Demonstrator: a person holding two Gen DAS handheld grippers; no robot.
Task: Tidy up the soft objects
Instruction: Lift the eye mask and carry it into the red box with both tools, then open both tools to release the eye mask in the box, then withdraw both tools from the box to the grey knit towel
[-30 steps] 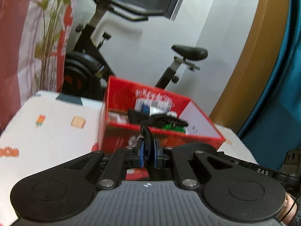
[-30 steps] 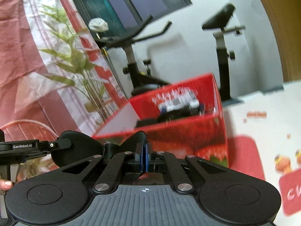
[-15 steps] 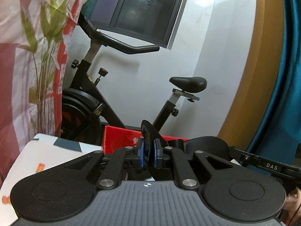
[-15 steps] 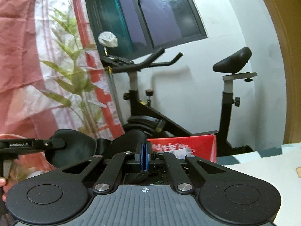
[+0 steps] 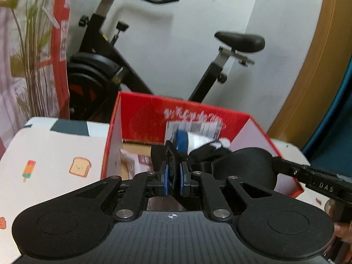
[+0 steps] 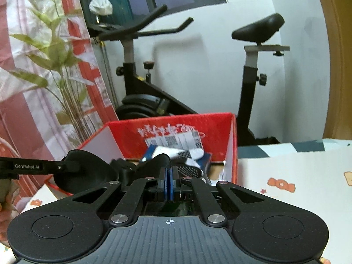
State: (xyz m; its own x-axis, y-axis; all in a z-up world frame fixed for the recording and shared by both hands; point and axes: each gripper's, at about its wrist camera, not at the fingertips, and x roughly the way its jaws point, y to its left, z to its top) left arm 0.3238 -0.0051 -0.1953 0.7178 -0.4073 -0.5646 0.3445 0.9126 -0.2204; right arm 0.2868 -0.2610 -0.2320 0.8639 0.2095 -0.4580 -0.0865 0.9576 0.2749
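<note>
The left hand-held gripper (image 5: 173, 179) is clenched on a black strap (image 5: 171, 160) above the near side of the red box (image 5: 154, 114). The right hand-held gripper (image 6: 169, 182) is clenched on black fabric (image 6: 158, 161), also at the box's near side; socks (image 6: 187, 154) lie inside the box.

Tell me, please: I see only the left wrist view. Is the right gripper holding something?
Observer: Yes. The right gripper is shut on a piece of black fabric.
Operator: Where does it point?
Observer: Into the open red box, toward a white, black and blue sock near the back wall.
Operator: What is to the right of the box?
Observer: A patterned cloth with orange prints covers the table there.
</note>
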